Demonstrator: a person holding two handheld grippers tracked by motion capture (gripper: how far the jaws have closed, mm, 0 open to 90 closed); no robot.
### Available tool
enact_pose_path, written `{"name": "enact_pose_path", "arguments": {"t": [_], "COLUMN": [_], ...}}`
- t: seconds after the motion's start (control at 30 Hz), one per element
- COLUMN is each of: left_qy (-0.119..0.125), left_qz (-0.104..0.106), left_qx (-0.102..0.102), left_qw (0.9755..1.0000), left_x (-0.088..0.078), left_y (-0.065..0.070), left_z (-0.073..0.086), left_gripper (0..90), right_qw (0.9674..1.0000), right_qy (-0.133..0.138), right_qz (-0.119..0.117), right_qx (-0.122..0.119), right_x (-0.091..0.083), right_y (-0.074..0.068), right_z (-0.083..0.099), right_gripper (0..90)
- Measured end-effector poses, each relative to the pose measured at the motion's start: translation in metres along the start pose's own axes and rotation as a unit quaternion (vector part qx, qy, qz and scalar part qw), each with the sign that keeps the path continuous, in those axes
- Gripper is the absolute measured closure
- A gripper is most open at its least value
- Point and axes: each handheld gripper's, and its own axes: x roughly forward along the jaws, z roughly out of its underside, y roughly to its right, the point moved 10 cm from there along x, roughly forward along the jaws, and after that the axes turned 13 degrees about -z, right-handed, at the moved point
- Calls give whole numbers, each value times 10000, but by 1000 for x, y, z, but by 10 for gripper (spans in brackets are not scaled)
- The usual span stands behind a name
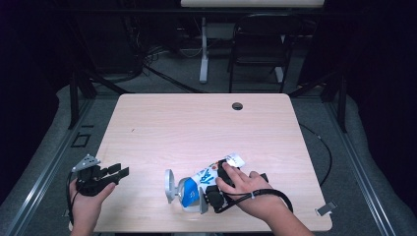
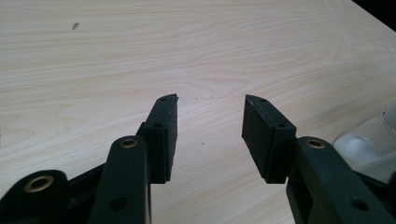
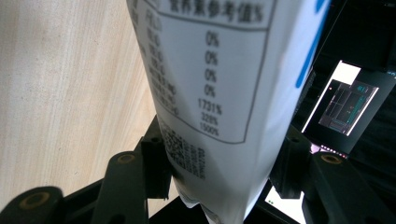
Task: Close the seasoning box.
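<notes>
your right gripper (image 1: 205,192) lies low over the near part of the table (image 1: 196,123), under your right hand (image 1: 248,189), and it grips a white and blue packet (image 1: 206,178). in the right gripper view the packet (image 3: 219,93) stands between the 2 black jaws, its printed white side facing the camera, with a table of figures and a dark code patch near the lower end. both pads press on its sides, so the jaws stand fairly wide yet are clamped on it. the packet's crimped end pokes out below the jaws toward the camera, and the rest runs away ahead of the gripper. in the high view the packet slants across the table, with its white end past your fingers and its blue part just beside a grey round part at the gripper's far left.

your left gripper (image 1: 118,172) sits well apart from the packet, at the table's left edge, held in your left hand (image 1: 88,201). in the left gripper view its 2 jaws are spread with bare wood between the pads (image 2: 164,135) and nothing in them.
</notes>
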Motion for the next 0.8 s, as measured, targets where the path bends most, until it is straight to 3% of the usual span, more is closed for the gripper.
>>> {"name": "enact_pose_path", "arguments": {"t": [0.3, 0.43, 0.8], "left_qy": [-3, 0, 38], "left_qz": [1, 7, 34], "left_qx": [1, -4, -60], "left_qw": [10000, 10000, 10000], "left_x": [0, 0, 0], "left_y": [0, 0, 0], "left_z": [0, 0, -1], "left_gripper": [563, 562, 562], "right_qw": [10000, 9999, 9999], "right_qy": [74, -93, -55], "right_qz": [36, 63, 66], "right_qx": [-32, -111, -111], "right_x": [1, -2, -1], "right_y": [0, 2, 1], "right_z": [-2, -1, -1], "right_gripper": [501, 502, 505]}}
